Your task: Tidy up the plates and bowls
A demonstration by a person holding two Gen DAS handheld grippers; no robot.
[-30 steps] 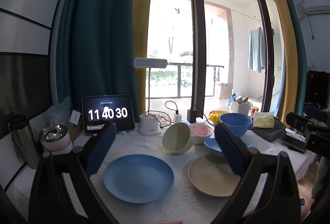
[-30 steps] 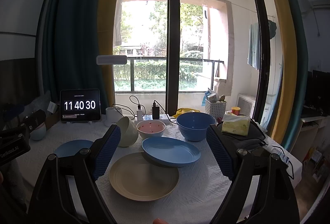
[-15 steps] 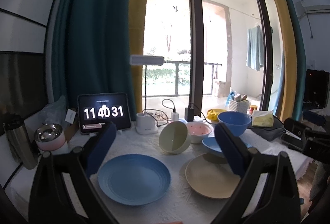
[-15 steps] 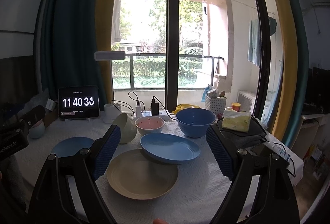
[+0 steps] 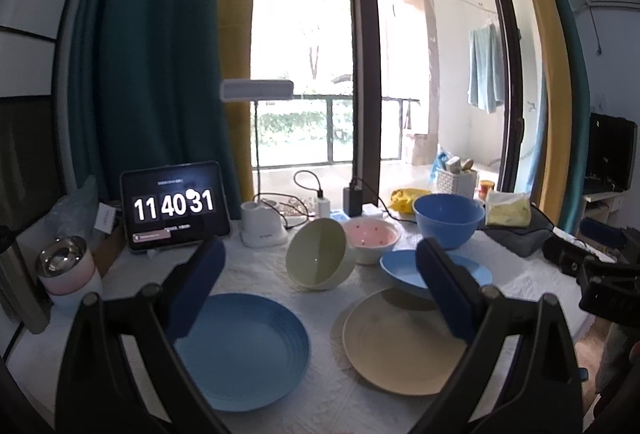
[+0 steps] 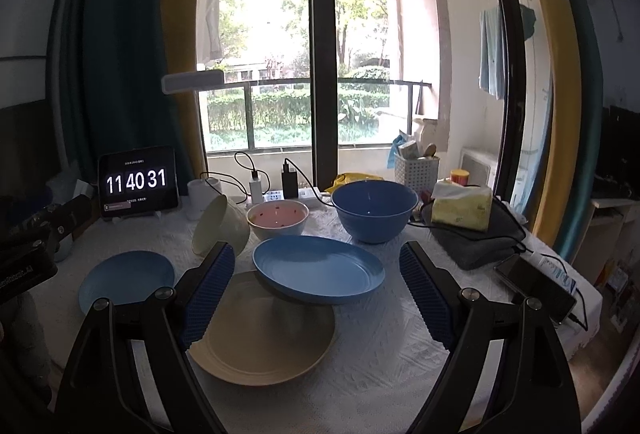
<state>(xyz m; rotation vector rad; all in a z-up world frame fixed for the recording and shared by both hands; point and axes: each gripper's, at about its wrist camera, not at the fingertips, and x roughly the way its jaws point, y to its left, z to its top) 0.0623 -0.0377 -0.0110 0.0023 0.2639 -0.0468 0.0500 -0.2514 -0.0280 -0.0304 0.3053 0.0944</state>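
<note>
Claws (image 5: 320, 286) (image 6: 312, 286) both hovering spread wide, gripping nothing | blue oval plate (image 6: 318, 268) leaning on beige plate (image 6: 260, 338) | cream bowl (image 5: 320, 260) lying tipped on table (image 6: 380, 362) | round blue plate (image 5: 244, 350) sitting left.

Blue plate (image 5: 244, 350) flat at left; beige plate (image 6: 260, 334) with blue plate (image 6: 320, 268) propped on its rim; cream bowl (image 6: 220, 226) tipped, seemingly against pink bowl (image 6: 278, 220); blue bowl (image 6: 374, 210) upright

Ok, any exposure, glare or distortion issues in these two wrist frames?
Left wrist: window blown out to white, glare spot on the tablet clock. Right wrist: garden outside exposed properly. Both: strong fisheye bending of the curtains, dark corners, plates sharp.
</note>
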